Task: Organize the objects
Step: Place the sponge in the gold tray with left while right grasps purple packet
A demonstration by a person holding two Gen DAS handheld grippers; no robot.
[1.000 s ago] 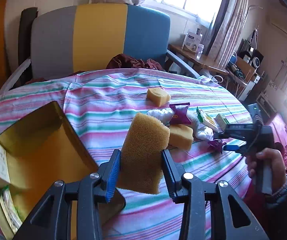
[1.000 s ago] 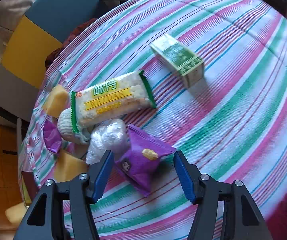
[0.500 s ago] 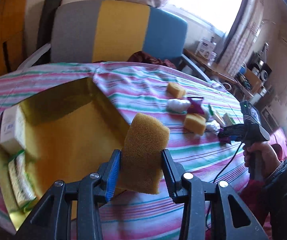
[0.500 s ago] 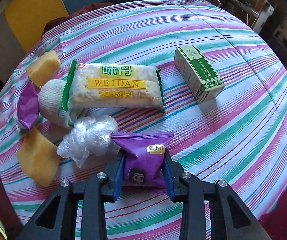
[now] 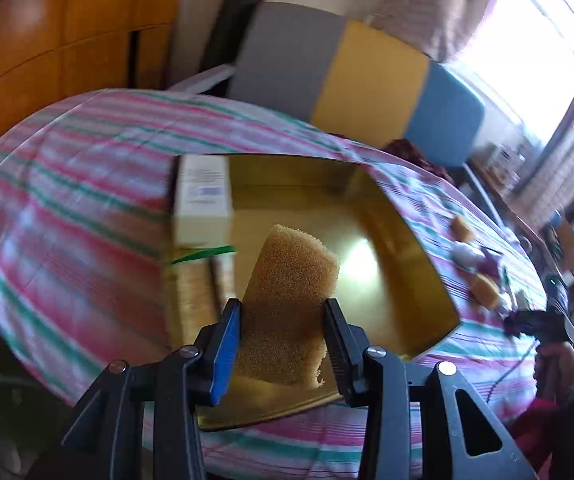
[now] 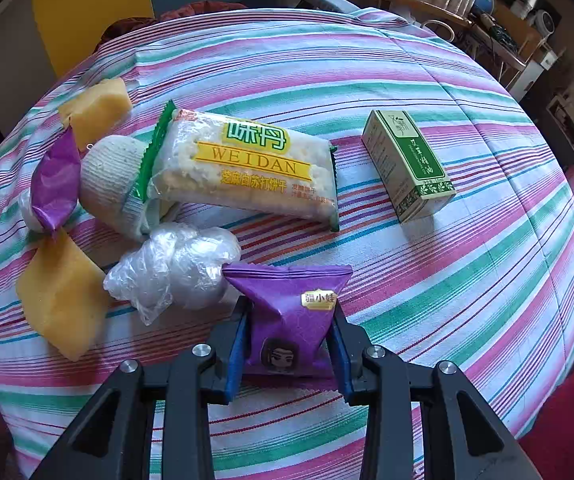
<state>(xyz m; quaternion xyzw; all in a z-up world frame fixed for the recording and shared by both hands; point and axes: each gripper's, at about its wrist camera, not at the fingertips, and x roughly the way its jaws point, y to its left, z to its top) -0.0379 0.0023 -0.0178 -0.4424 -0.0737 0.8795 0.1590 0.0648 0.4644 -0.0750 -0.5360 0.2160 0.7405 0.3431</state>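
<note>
Left hand-held gripper [image 5: 283,340] carried sponge [image 5: 287,300] over gold tray [image 5: 407,248]; right hand-held gripper [image 6: 289,346] (beside WEIDAN biscuits [image 6: 243,168]) clamped purple packet [image 6: 291,320]

surface: striped tablecloth [image 6: 427,80] | on it: gold tray [image 5: 407,240], cracker pack [image 6: 247,168], green box [image 6: 411,168], sponges [image 6: 59,292]

Purple snack packet [image 6: 291,320] between closed jaws

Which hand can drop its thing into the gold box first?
Left, probably. The left gripper holds the brown sponge over the gold box. The right gripper holds the purple snack packet over the striped cloth.
</note>
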